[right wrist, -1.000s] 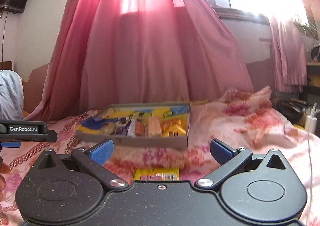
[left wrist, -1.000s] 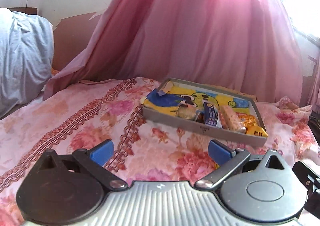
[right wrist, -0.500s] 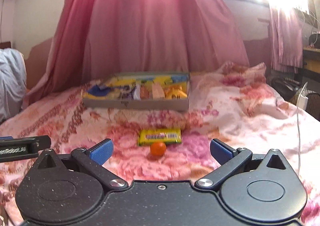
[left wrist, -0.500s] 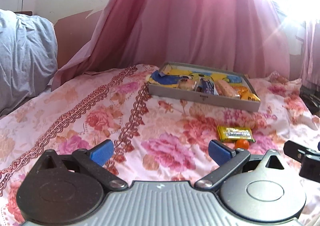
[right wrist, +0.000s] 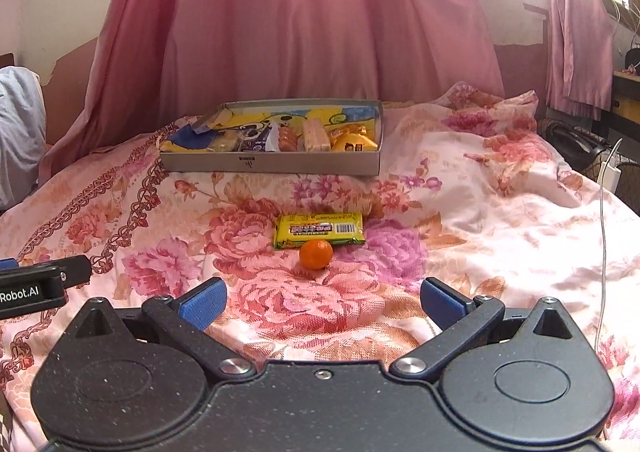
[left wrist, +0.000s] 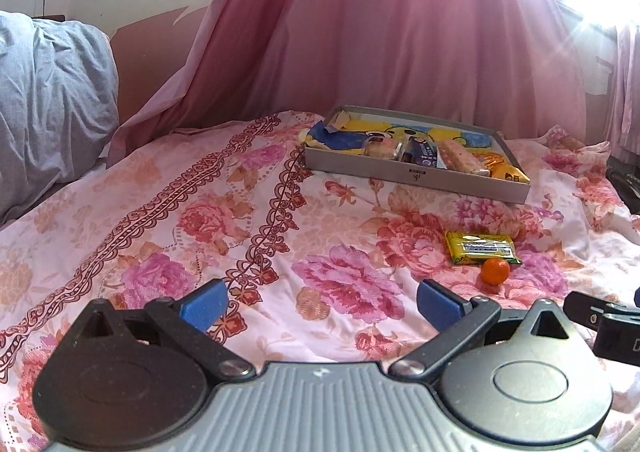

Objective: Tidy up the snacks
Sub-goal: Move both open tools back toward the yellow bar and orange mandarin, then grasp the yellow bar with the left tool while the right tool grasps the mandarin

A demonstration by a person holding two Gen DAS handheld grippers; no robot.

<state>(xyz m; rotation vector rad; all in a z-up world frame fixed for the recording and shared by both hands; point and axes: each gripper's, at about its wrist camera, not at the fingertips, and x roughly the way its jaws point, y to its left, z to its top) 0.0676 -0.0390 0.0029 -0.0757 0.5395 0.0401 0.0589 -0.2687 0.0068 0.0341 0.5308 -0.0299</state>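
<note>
Black hand-held gripper (right wrist: pixel 320 302), blue fingertip pads (right wrist: pixel 204 302), silver screws

My right claw (right wrist: pixel 320 302) hangs wide open and empty over the flowered bed (right wrist: pixel 500 212), with a small orange (right wrist: pixel 316 254) ahead of it, touching the near edge of a yellow snack bar (right wrist: pixel 319 230). Farther back a shallow grey box (right wrist: pixel 272 164) holds a row of wrapped snacks (right wrist: pixel 296 138), pink curtains (right wrist: pixel 300 20) behind it. At my left edge the left claw (right wrist: pixel 40 284) pokes in.
</note>
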